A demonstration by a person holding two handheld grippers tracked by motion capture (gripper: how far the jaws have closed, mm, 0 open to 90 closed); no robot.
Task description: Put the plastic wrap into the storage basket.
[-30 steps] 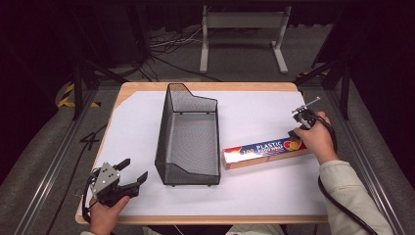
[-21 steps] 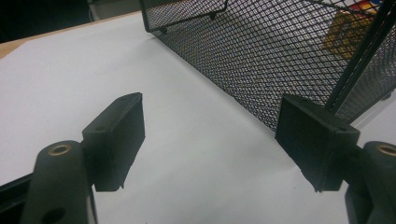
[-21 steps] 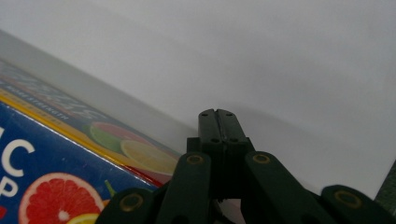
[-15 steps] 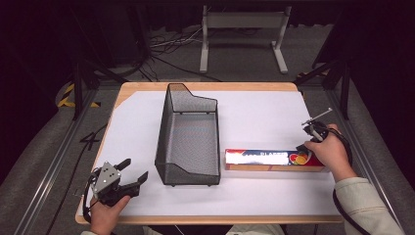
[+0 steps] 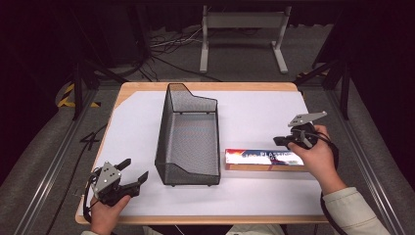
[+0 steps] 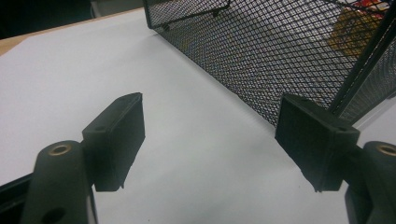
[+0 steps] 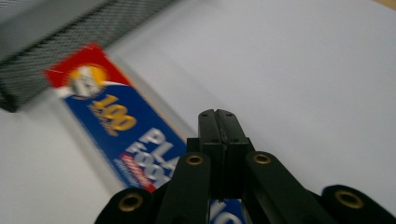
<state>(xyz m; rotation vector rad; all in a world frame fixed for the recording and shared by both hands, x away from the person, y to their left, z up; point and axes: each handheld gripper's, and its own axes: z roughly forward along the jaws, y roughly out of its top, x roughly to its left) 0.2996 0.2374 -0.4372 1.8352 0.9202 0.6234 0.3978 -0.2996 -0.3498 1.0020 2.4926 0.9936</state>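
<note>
Plastic-wrap box (image 5: pixel 266 157) lies flat on the worktop (image 5: pixel 254 196) just right of the mesh basket (image 5: pixel 188 132), long axis running left–right. Right tongs (image 5: pixel 280 141), pressed together on nothing, hover above its right end — far nearer than the left tongs (image 5: pixel 134 171), spread apart near the front-left corner.

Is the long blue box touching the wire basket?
Apart. The high view shows a strip of white table between the box and the basket.
</note>
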